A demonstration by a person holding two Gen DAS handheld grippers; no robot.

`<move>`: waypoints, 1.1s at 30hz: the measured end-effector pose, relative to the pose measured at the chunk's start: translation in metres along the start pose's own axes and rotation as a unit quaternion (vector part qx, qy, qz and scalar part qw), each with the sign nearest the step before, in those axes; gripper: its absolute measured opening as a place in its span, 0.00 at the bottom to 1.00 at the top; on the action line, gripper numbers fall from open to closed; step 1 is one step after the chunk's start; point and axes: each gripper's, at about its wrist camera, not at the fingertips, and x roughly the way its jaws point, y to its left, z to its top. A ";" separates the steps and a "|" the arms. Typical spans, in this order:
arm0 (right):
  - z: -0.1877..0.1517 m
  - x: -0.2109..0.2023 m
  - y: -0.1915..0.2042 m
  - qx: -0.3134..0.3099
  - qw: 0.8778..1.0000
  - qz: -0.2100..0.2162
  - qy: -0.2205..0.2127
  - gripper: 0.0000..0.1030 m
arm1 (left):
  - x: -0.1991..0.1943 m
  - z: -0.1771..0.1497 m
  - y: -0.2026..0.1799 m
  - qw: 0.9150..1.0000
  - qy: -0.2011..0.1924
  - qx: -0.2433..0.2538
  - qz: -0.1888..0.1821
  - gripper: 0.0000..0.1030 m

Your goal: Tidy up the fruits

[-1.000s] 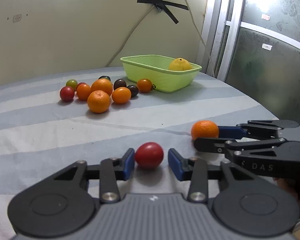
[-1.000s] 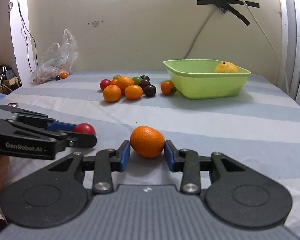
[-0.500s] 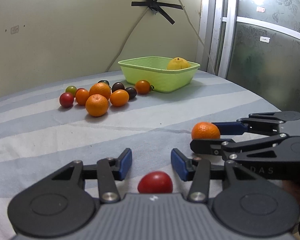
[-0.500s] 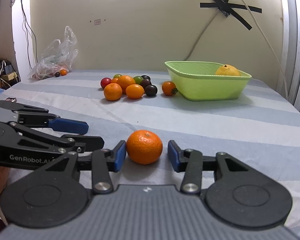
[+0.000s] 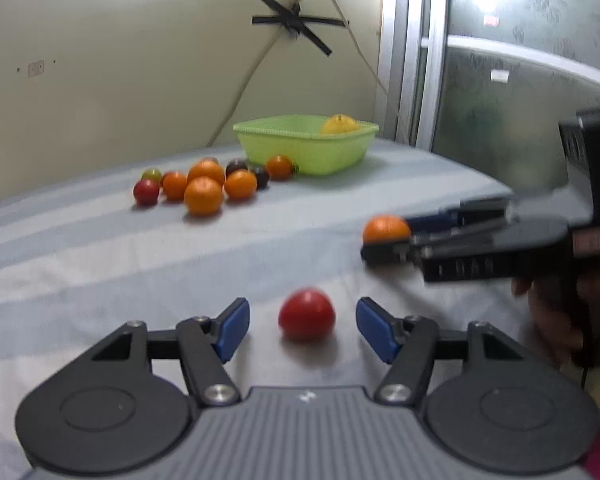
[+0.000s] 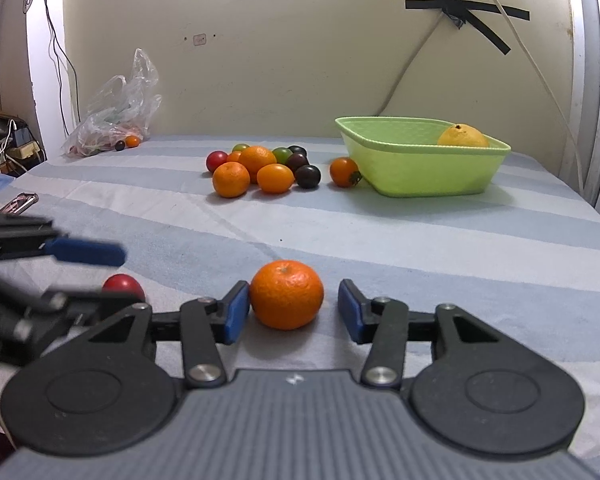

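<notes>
Fruit sits between both sets of fingers, and neither gripper has a hold yet. Your left gripper [image 5: 303,330] is spread wide around a red tomato [image 5: 307,313] resting on the striped cloth [image 5: 100,264], with clear gaps on each side. Your right gripper [image 6: 289,312] is also released around a mandarin [image 6: 287,294]; its left pad looks to be touching or just beside the peel, the right pad stands apart.

Expect the tomato to be light, smooth-skinned and soft, so it can slip or bruise: close gently across its widest part. The mandarin should be firmer, with a grippier peel; take it at its equator too. Both are round and may roll on the cloth.

The green basket [image 6: 424,168] stands well apart at the far side, holding a yellow citrus [image 6: 463,137], with a cluster of other fruit beside it. The left wrist view is blurred, and the basket wall hides most of its floor.
</notes>
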 end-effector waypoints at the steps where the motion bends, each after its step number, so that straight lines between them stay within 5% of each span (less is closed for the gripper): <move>1: 0.000 0.000 0.000 0.000 1.000 0.000 0.000 0.50 | 0.001 -0.001 0.000 1.000 0.002 -0.001 0.001 0.57; 7: -0.001 0.000 0.002 -0.006 1.000 -0.003 -0.001 0.50 | 0.006 0.003 0.001 1.000 0.005 -0.013 -0.003 0.30; 9: -0.001 0.000 0.005 -0.017 1.000 0.002 -0.002 0.40 | 0.006 0.003 0.000 1.000 0.006 -0.012 -0.002 0.30; 13: 0.000 -0.003 0.006 -0.022 1.000 -0.003 -0.010 0.39 | 0.010 0.014 0.005 0.999 0.017 -0.022 -0.022 0.30; 18: 0.019 0.002 -0.015 -0.005 1.000 -0.009 -0.028 0.39 | 0.029 0.066 0.016 0.999 0.001 -0.021 -0.033 0.30; 26: 0.087 0.037 -0.086 0.017 0.991 -0.092 -0.096 0.39 | 0.130 0.184 0.020 0.998 -0.009 -0.047 -0.037 0.31; 33: 0.096 0.077 -0.115 0.043 0.993 -0.079 -0.071 0.39 | 0.212 0.211 0.019 0.995 0.047 -0.085 -0.033 0.31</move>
